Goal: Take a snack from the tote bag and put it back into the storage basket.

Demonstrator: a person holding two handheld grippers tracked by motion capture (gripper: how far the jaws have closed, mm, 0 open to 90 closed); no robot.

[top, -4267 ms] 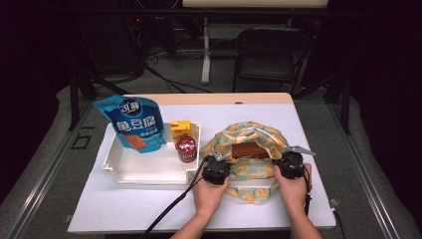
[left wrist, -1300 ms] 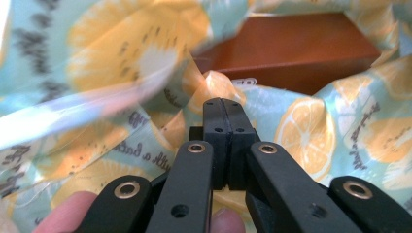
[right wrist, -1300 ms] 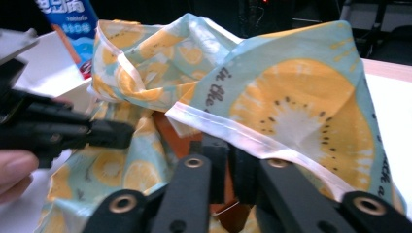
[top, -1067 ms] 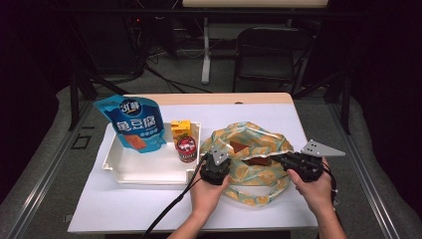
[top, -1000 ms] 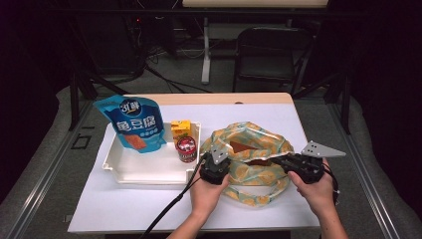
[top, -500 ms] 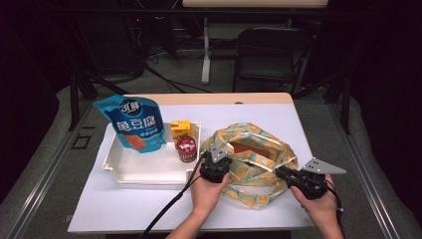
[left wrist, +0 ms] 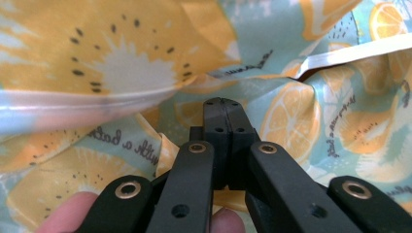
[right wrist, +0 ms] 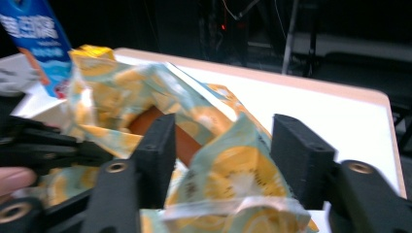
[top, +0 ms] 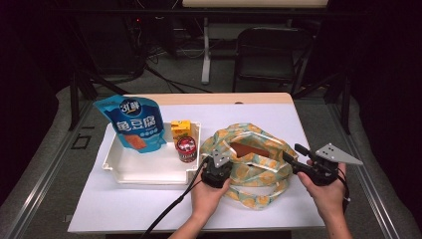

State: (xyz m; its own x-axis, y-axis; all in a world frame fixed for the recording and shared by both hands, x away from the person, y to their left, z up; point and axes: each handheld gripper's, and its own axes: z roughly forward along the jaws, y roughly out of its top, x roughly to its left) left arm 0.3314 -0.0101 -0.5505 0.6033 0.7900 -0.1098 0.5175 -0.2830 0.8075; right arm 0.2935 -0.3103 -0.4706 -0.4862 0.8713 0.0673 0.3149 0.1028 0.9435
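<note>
Glossy fruit-print fabric bag (top: 251, 162), crumpled, mouth gaping. Left claw (left wrist: 224, 108) pinched on its cloth; right claw (right wrist: 221, 160) has just been spreading, bag rim loose between jaws.

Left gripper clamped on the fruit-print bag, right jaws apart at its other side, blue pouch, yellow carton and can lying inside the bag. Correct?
Not quite. The high view shows the blue pouch, yellow carton and can standing in the white tray, beside the fruit-print bag, not inside it. The rest holds: left gripper clamped on the bag, right gripper jaws apart, having just opened.
</note>
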